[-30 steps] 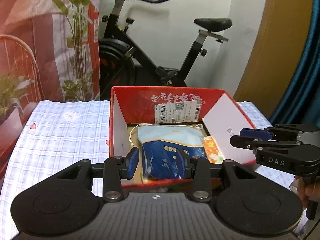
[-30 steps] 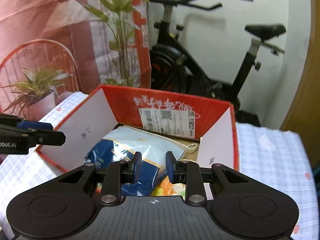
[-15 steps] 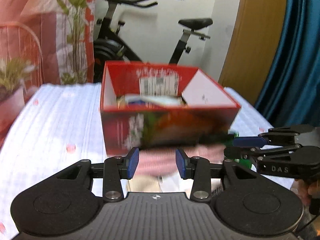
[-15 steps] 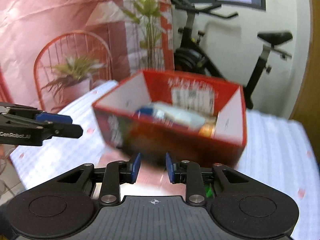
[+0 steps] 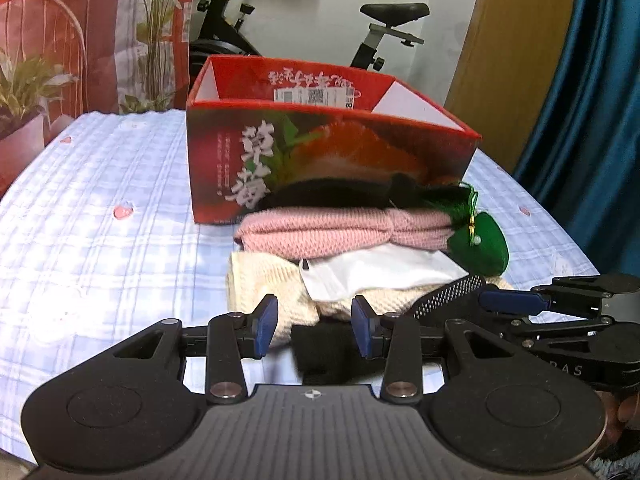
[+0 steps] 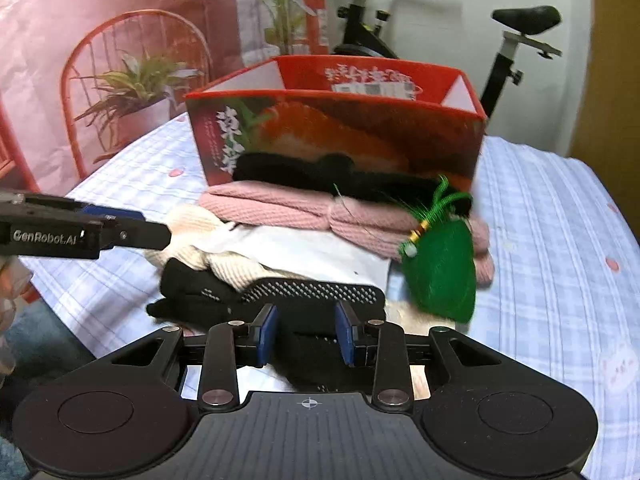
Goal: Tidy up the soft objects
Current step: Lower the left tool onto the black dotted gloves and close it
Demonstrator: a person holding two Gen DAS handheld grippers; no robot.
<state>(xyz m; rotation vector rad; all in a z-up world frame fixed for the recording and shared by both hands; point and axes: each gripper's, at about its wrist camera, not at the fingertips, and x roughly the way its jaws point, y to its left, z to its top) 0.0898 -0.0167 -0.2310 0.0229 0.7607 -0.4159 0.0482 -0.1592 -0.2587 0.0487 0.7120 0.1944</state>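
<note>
A red cardboard box (image 5: 328,160) (image 6: 340,136) stands on the checked tablecloth, its inside hidden from this low angle. In front of it lies a pile of soft things: a pink knitted cloth (image 5: 344,228) (image 6: 280,212), a cream knitted cloth (image 5: 272,284) (image 6: 224,264), a white pouch (image 5: 380,272) (image 6: 312,252), a green pouch with a tassel (image 5: 480,244) (image 6: 444,272), and black dotted gloves (image 5: 448,292) (image 6: 312,292). My left gripper (image 5: 314,326) is open at the pile's near edge, above a black cloth. My right gripper (image 6: 306,334) is open just over the black gloves.
The table is covered by a blue-white checked cloth (image 5: 100,208). Behind it are an exercise bike (image 5: 372,32), potted plants (image 6: 132,84), a red wire chair (image 6: 120,40) and a pink curtain. A blue curtain (image 5: 600,100) hangs at the right.
Both grippers have pulled back and dropped from above the box to the pile in front of it. The box's contents are no longer in sight. Both stay open.
</note>
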